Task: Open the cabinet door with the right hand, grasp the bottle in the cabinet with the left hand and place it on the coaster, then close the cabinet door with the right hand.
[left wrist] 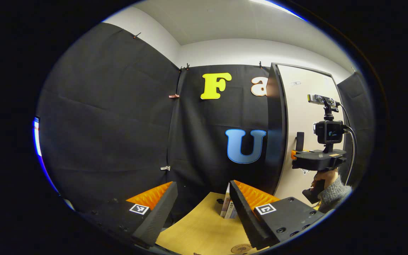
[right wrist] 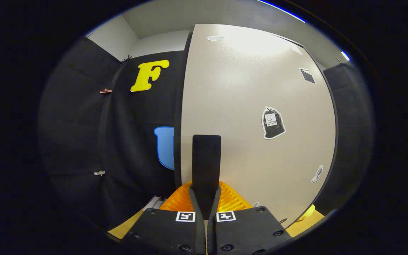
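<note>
In the right gripper view, the right tool (right wrist: 205,198) sits clenched on the door handle (right wrist: 206,161), a flat, dark, upright bar standing off the face of the cabinet door (right wrist: 246,106). Both ridged pads press against the bar's lower end from either side, a grip that looks chosen for pulling: pinching the handle low lets the hand swing the panel on its hinge. The door itself is a smooth, pale, faintly speckled slab with dark edging and a few stickers on it, among them a black bag-shaped sticker (right wrist: 273,123).

In the left gripper view, the left tool (left wrist: 201,202) is released, its two fingers spread wide and holding nothing, with foam-like inner faces and ribbed backs. It hangs low over the wooden bench (left wrist: 204,226), probably waiting until the door is out of the way. At the bench's near edge lies the coaster (left wrist: 241,248), a round, brownish disc, partly cut off. Just past the fingers stand a few thin books (left wrist: 227,207), upright.

Farther off, the right tool (left wrist: 296,154) appears from the side at the handle, a grey knitted sleeve (left wrist: 335,194) below it. The door seems barely ajar or shut, I cannot tell which; the bottle is presumably behind it, hidden.
</note>
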`<state>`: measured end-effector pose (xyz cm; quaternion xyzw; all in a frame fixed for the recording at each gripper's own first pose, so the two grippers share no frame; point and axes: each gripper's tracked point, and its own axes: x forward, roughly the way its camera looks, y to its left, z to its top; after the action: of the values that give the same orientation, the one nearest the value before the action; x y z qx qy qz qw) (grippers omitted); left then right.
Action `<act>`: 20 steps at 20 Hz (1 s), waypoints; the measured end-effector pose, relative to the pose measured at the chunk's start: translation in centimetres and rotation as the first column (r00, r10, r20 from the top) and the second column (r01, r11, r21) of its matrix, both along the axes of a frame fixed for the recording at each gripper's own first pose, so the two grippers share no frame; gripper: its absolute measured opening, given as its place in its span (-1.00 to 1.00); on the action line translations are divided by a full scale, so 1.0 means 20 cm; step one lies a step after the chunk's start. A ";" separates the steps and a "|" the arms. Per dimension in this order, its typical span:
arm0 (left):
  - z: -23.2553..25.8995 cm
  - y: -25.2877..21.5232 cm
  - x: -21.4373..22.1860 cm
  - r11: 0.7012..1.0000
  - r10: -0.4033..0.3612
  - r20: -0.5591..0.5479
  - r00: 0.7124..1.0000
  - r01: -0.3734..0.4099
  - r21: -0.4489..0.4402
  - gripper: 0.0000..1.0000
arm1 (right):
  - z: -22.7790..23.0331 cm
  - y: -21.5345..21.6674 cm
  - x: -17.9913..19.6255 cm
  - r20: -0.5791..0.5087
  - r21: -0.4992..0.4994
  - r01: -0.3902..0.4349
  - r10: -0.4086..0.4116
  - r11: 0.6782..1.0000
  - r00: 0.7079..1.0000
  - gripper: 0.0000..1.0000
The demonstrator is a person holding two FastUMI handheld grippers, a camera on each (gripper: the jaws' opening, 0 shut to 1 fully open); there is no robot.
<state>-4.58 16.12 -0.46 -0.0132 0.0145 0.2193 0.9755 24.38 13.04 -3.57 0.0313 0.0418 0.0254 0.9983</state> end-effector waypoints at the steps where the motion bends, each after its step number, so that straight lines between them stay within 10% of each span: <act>1: 0.01 -0.02 -0.01 1.000 -0.008 0.004 1.000 0.008 -0.002 0.86 | 0.01 0.00 -0.05 -0.007 0.008 -0.011 0.011 1.000 1.000 -0.87; 13: -0.01 -0.44 -0.04 0.972 -0.234 0.011 0.972 0.234 -0.035 0.86 | 0.09 -0.31 -0.69 -0.036 0.005 -0.048 0.049 0.999 0.998 -0.87; 20: -0.03 -0.74 0.04 0.904 -0.424 0.017 0.906 0.424 -0.050 0.87 | 0.12 -0.67 -0.95 -0.032 -0.047 0.071 -0.073 0.996 0.997 -0.88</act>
<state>-3.84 1.31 -1.03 -0.0363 0.0199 0.0016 0.9991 5.44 -0.36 -1.11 0.0106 0.0581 -0.0121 0.9982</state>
